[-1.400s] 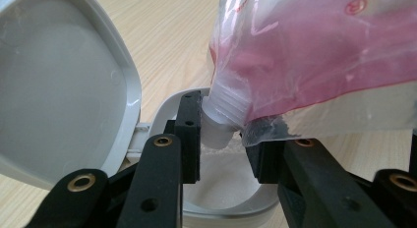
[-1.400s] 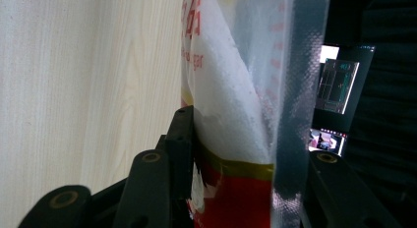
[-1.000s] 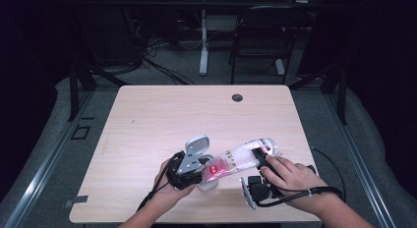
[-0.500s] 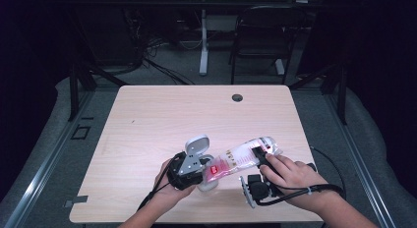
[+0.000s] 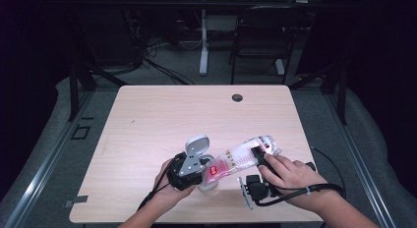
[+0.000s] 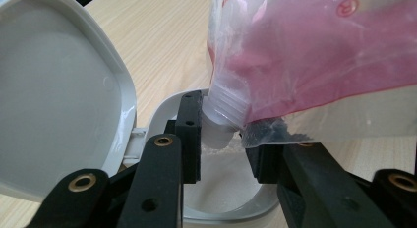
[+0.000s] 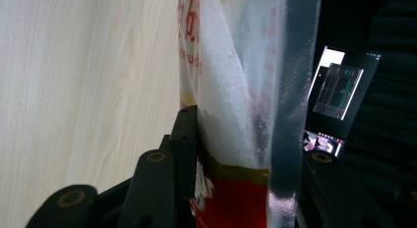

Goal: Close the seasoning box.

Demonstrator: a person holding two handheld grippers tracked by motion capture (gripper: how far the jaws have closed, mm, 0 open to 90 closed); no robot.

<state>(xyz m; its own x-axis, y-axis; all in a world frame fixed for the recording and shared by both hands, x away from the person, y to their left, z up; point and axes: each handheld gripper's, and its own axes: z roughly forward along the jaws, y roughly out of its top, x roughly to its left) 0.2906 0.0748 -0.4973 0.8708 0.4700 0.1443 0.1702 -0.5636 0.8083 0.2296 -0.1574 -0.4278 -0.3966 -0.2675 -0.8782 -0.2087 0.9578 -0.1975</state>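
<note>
Gripping the rim of a white container (image 6: 216, 208), the left gripper (image 6: 223, 154) has its jaws part-way closed, one pad on the outside of the near wall and the other across the opening, with the spout (image 6: 221, 122) of a plastic pouch (image 6: 314, 56) poking down between them over the white granules inside. The container's hinged lid (image 6: 59, 95) stands flipped open beside the left jaw. The right gripper (image 7: 236, 154) has the pouch between its jaws; its left pad lies against the printed film, and the jaws have just been closing on the bag, though whether the far pad presses the clear sealed edge I cannot tell. Inside the pouch, white crystals fill the clear upper part above a red printed band. In the high view the pouch (image 5: 243, 159) lies tilted, its spout end down at the container (image 5: 204, 181) and its far end raised toward the right, bridging the two hands near the front edge of the wooden table (image 5: 162, 120). The left hand (image 5: 164, 184) wraps the left gripper (image 5: 189, 171), and the right hand (image 5: 290, 176) sits over the right gripper (image 5: 258, 156), a black cable (image 5: 324, 188) looping off its wrist. A dark round grommet (image 5: 237, 98) sits near the table's far edge.
</note>
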